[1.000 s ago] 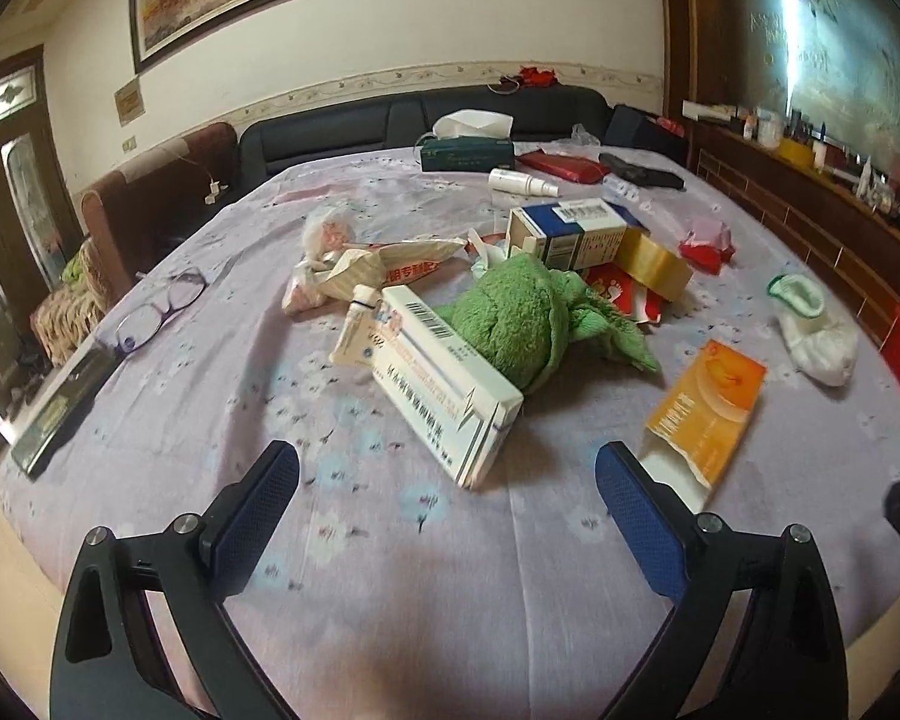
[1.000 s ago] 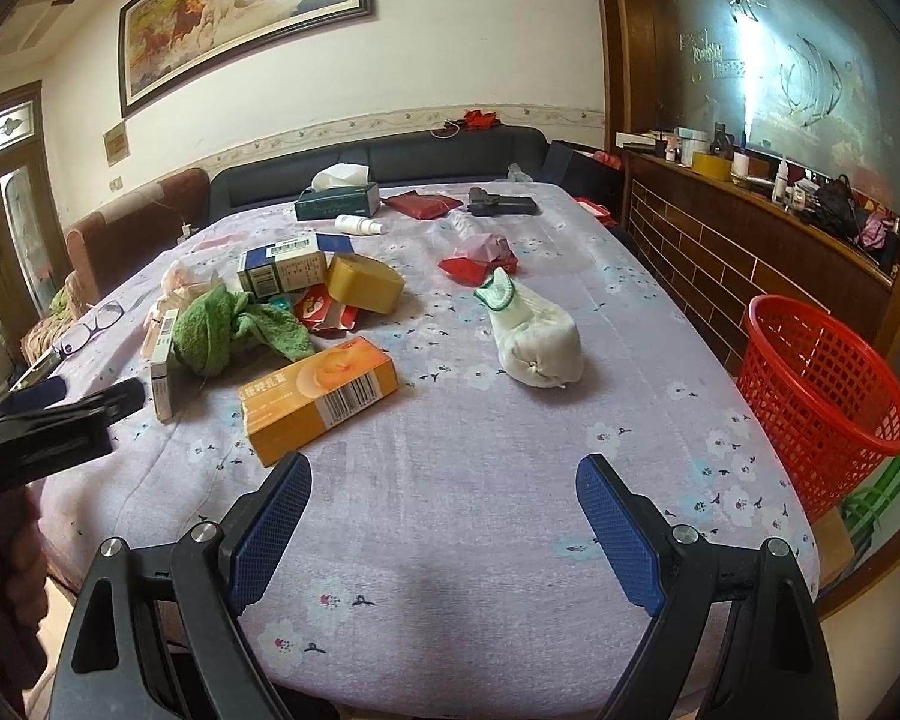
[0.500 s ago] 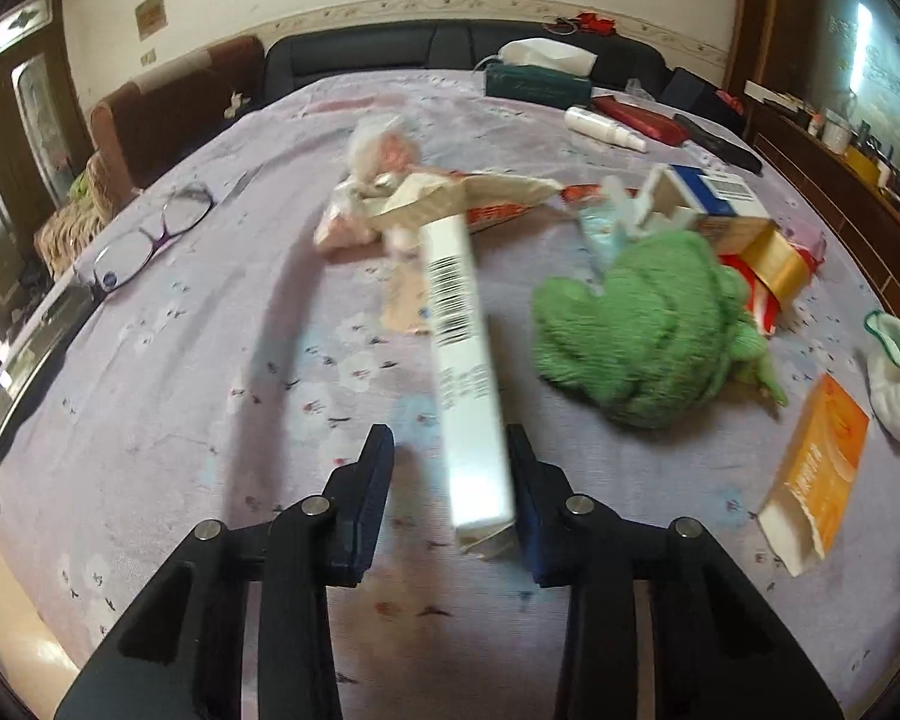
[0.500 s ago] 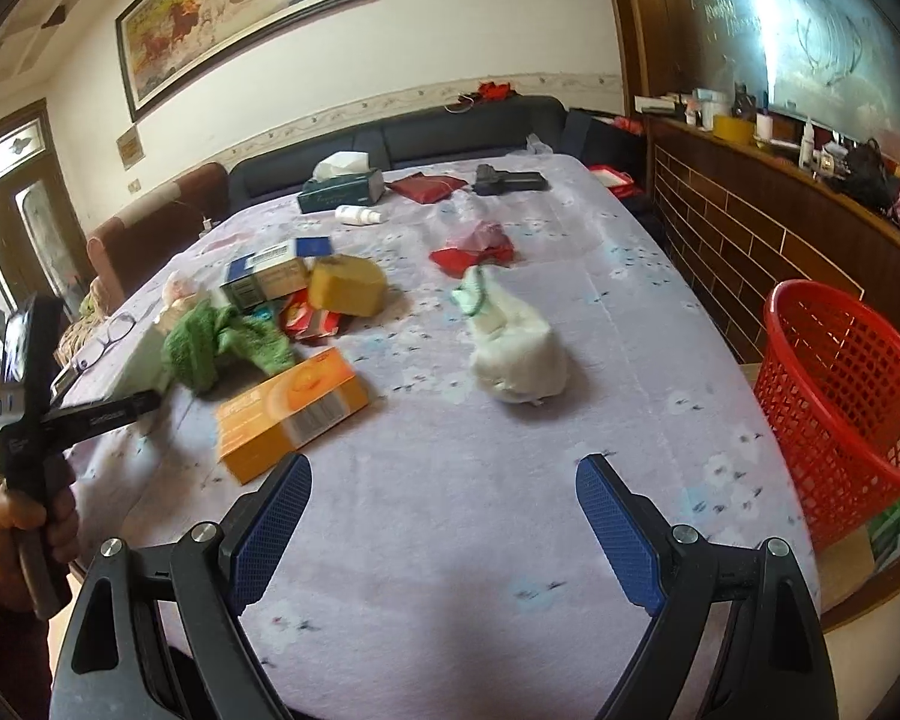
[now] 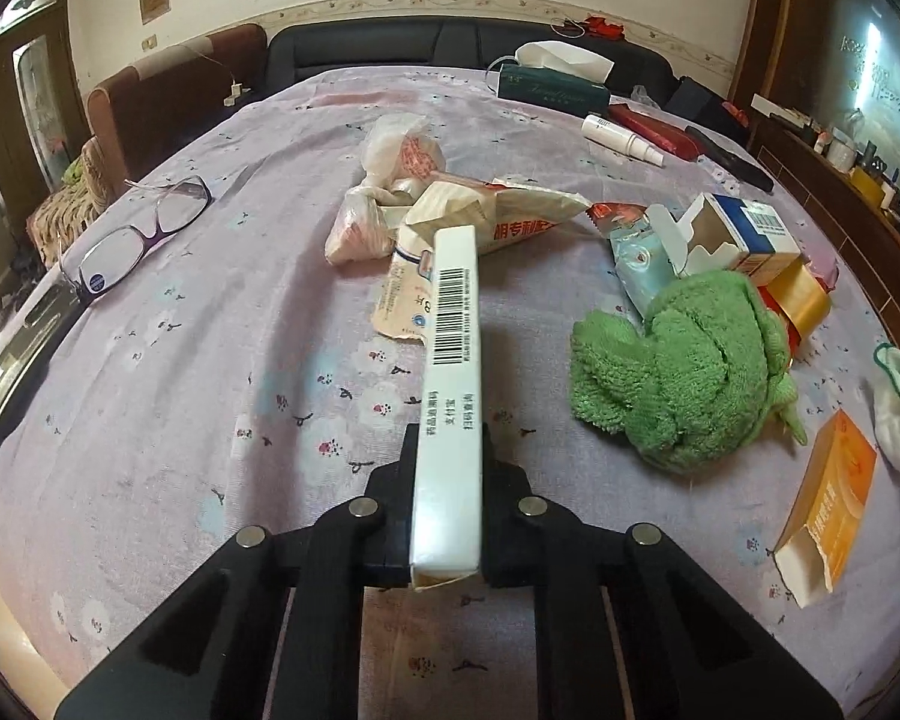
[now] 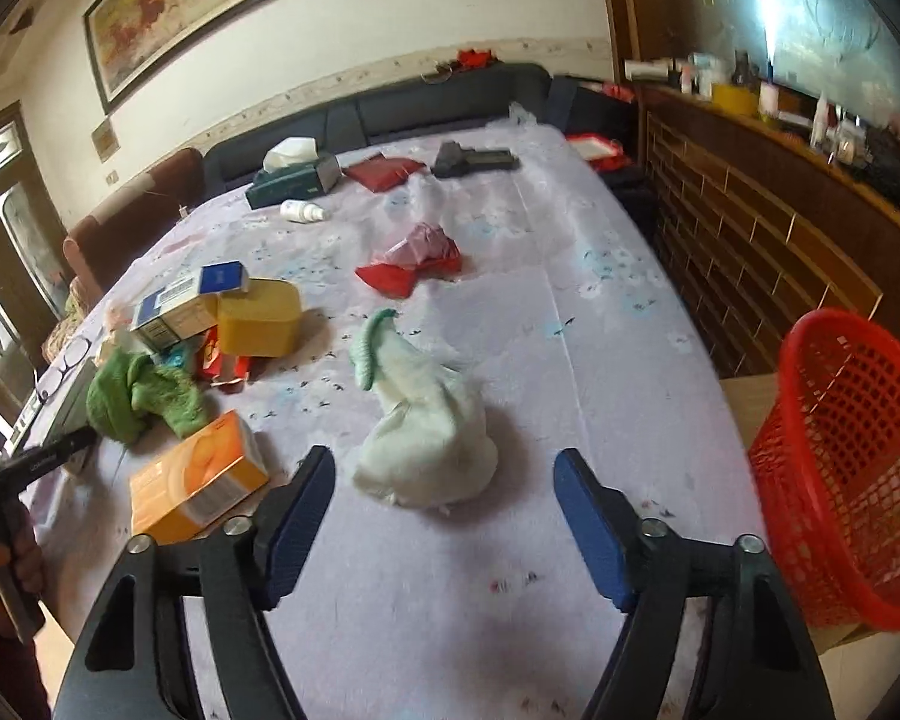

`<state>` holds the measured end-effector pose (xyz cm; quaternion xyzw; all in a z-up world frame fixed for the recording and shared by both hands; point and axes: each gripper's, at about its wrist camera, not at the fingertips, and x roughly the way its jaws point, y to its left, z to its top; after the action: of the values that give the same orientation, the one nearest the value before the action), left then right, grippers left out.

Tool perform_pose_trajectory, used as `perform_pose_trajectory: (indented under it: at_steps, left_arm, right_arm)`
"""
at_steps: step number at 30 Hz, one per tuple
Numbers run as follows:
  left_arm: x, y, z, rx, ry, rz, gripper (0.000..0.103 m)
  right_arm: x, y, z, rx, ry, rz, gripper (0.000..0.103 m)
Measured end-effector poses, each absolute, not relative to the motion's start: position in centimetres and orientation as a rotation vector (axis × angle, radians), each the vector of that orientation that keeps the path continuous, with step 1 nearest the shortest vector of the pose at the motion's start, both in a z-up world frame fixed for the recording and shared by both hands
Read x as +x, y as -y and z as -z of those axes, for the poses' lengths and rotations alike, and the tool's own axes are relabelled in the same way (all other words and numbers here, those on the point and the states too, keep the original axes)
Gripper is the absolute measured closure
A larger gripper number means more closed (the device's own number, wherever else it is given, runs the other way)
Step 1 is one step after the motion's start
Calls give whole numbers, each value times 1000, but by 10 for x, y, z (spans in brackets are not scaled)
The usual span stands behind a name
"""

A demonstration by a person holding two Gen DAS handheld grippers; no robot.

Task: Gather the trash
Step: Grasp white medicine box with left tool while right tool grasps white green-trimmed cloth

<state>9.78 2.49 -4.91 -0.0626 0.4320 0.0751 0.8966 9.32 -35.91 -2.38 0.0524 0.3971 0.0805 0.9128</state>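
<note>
Left tool clamped on white box over the counter; lift level. Right tool closing, still empty, sock ahead; centre first, then carry to basket.

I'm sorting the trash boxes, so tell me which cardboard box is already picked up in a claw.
The long white box with the barcode: the left claw is shut on its near end. The orange box and the blue-and-white box lie on the table.
</note>
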Motion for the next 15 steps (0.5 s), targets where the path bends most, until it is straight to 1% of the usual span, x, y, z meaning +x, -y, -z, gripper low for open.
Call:
perform_pose_trajectory:
  at_steps: [3, 4, 6, 7, 10, 15]
  left_arm:
    - [94, -24, 50, -128, -887, -146, 90]
    - [93, -24, 49, -124, -882, -143, 90]
    - [89, -23, 48, -117, -871, -139, 90]
    - [87, -23, 47, -115, -864, -136, 90]
    - [80, -23, 41, -118, -837, -109, 90]
    - [69, -14, 30, -114, -806, -71, 90]
  right_arm:
    - [109, 356, 33, 112, -844, -174, 31]
    - [113, 355, 36, 117, -852, -176, 34]
    - [121, 352, 43, 151, -873, -205, 57]
    - [123, 351, 46, 157, -888, -209, 64]
    - [115, 347, 45, 171, -866, -200, 68]
    - [93, 342, 36, 227, -835, -237, 68]
